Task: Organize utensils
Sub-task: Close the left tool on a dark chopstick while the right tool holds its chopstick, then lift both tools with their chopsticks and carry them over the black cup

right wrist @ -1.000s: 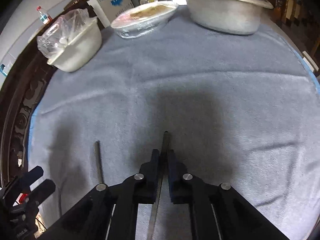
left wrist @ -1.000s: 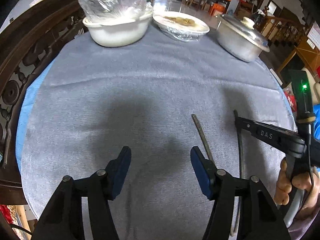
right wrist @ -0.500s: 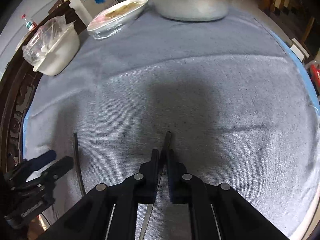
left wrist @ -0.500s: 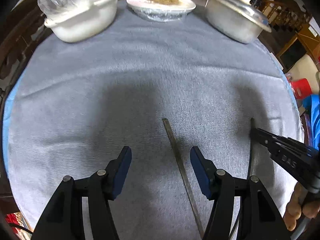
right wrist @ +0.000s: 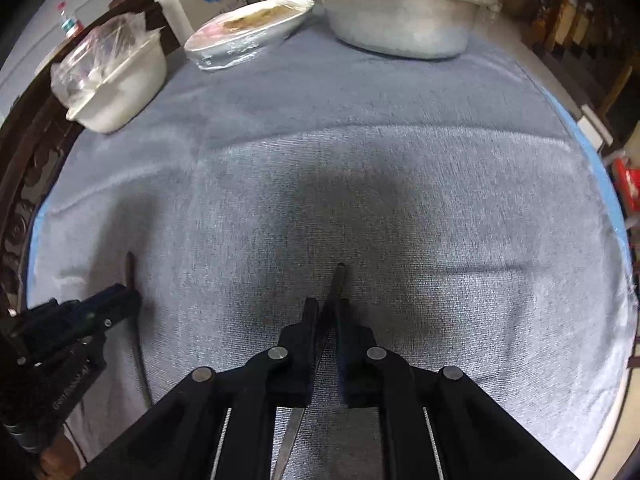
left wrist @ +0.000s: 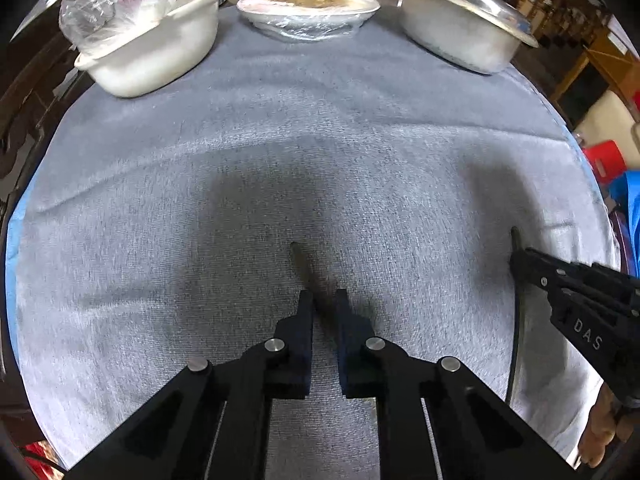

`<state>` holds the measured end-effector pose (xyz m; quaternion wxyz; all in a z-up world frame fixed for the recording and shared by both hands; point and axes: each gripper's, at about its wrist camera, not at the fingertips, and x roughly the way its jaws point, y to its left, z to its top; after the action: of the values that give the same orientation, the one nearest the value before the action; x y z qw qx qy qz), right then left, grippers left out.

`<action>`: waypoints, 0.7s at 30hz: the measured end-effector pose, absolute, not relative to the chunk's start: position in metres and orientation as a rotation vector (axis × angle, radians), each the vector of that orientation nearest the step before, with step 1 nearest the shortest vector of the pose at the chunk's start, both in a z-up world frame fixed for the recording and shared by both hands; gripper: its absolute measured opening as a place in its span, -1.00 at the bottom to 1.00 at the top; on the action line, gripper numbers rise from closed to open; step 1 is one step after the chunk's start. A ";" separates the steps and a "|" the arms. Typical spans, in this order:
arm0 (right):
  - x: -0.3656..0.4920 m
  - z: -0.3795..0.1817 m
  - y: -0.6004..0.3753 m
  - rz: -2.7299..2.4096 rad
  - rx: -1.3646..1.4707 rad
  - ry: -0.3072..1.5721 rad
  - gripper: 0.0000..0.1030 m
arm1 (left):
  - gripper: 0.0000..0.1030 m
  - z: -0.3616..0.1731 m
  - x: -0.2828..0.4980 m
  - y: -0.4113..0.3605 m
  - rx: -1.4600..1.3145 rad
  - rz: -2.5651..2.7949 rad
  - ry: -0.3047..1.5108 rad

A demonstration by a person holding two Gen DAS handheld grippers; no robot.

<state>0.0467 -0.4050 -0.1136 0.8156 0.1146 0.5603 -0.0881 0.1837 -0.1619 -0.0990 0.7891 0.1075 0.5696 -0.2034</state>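
— What have your two grippers got hold of?

— My left gripper (left wrist: 321,300) has just been closing, and its dark blue pads now pinch a thin dark metal utensil handle (left wrist: 301,262) whose tip pokes out on the far side of the fingertips. My right gripper (right wrist: 325,308) is clamped narrow on a second slim dark metal utensil (right wrist: 338,280), its tip likewise pointing away from me and its shiny lower part visible under the jaws.

— Where are those two sticks on the table?

— Both sit at the near side of the round table, over the grey-blue woven cloth (left wrist: 320,152). The left one is well apart from the right one, the two running roughly parallel.

— And further off?

— At the far edge stand a white plastic basin with a clear bag in it (left wrist: 154,46) on the left, a shallow white plate of food under cling film (left wrist: 308,6) in the middle, and a lidded aluminium pot (left wrist: 460,28) on the right.
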 end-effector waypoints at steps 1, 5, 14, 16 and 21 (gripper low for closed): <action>0.046 -0.113 -0.404 -0.191 0.236 1.192 -0.83 | -0.85 -0.099 0.182 -0.160 0.240 -0.444 1.223; 0.041 -0.112 -0.401 -0.192 0.229 1.180 -0.83 | -0.90 -0.098 0.172 -0.145 0.301 -0.446 1.207; 0.025 -0.098 -0.390 -0.143 0.254 1.136 -0.87 | -0.90 -0.096 0.153 -0.128 0.349 -0.408 1.162; 0.020 -0.092 -0.386 -0.129 0.249 1.113 -0.87 | -0.90 -0.093 0.147 -0.125 0.343 -0.402 1.149; 0.004 -0.078 -0.384 -0.122 0.249 1.065 -0.87 | -0.90 -0.080 0.131 -0.116 0.326 -0.390 1.110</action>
<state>0.0037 -0.3837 -0.0783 0.8525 0.1185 0.5059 -0.0580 0.1309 -0.1157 -0.0803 0.8194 0.1530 0.5212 -0.1830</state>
